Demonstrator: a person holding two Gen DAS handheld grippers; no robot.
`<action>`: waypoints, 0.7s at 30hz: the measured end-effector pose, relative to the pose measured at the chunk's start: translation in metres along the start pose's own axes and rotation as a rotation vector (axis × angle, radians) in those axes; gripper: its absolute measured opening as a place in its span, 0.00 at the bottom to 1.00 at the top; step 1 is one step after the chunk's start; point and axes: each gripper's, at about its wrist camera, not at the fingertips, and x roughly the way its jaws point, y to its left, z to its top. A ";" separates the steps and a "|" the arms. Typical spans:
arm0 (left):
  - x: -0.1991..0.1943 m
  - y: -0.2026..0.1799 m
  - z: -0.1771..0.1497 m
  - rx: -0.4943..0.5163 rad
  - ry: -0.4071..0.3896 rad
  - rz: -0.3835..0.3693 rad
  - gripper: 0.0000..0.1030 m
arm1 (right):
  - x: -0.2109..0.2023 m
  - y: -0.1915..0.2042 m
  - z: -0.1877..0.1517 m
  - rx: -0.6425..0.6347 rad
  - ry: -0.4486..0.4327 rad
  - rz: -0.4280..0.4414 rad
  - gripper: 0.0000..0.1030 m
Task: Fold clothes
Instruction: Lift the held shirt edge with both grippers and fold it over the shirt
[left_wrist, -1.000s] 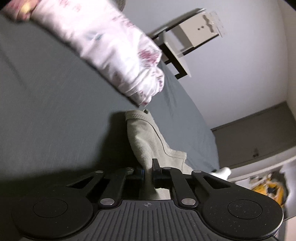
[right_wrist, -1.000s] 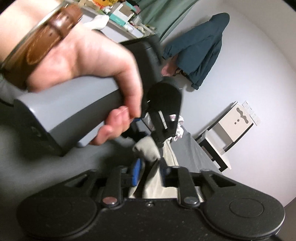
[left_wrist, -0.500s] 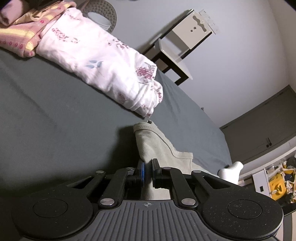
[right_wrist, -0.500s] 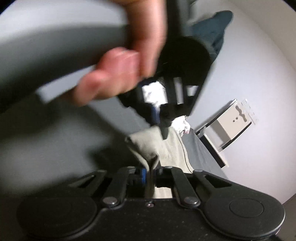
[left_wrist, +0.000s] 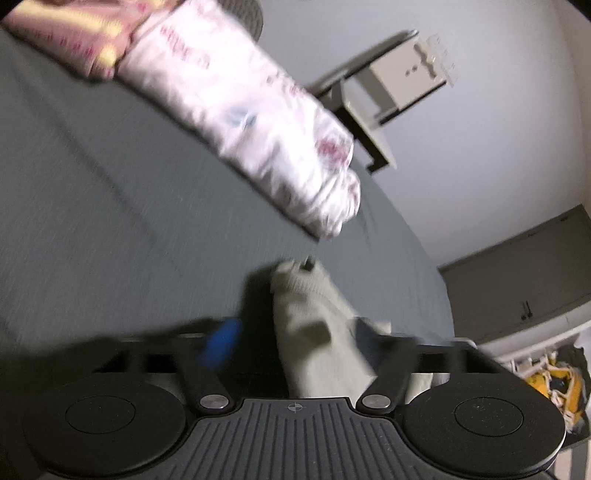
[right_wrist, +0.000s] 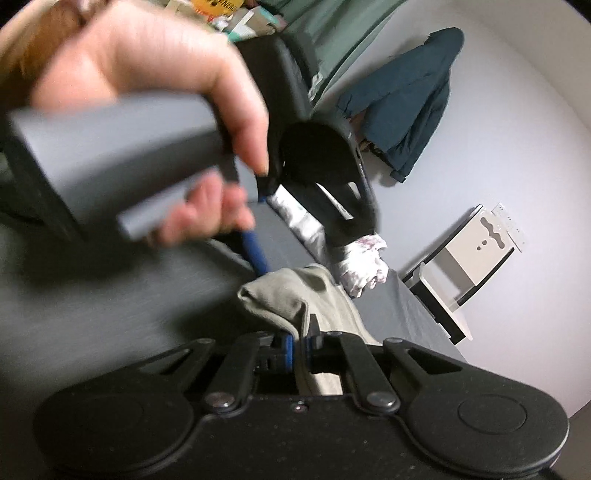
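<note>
Left gripper (left_wrist: 295, 336): fingers spread wide in the lower centre of the left wrist view, the blue-padded finger (left_wrist: 221, 343) to the left and the other to the right, both blurred. The beige garment (left_wrist: 314, 332) lies between them, but neither finger appears to press on it; judged released, not gripped.

Right gripper (right_wrist: 301, 343): jaws closed to a narrow gap at lower centre of the right wrist view, with a fold of the beige garment (right_wrist: 280, 299) pinched between them. The bunched corner rises just above the fingers.

A hand (right_wrist: 147, 92) occupies the upper left of the right wrist view, wrapped round the grey handle of the left gripper, which hangs just above the garment.

Location of work item: the beige garment rests on the dark grey bed sheet (left_wrist: 110, 221), below and close to a white floral garment (left_wrist: 266, 136) that runs diagonally across the upper centre of the left wrist view. A pink and yellow piece (left_wrist: 74, 40) sits at upper left, touching the floral one.

Progress, as a judgement: the floral and pink items look compact and may already be folded and set aside; blur prevents confirmation. The beige garment is bunched, not flat, so its fold is unfinished. Remaining work: lay it over, square it, place it with the others.
</note>
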 end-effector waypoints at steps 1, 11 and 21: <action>0.005 -0.001 0.001 -0.007 0.004 -0.030 0.78 | 0.001 -0.004 0.001 0.006 -0.004 0.000 0.07; 0.028 -0.009 0.000 -0.053 0.012 -0.107 0.13 | -0.002 -0.021 -0.001 0.045 -0.021 -0.004 0.07; -0.010 -0.022 0.022 0.113 -0.027 0.038 0.13 | 0.016 -0.008 0.002 0.016 -0.027 0.044 0.08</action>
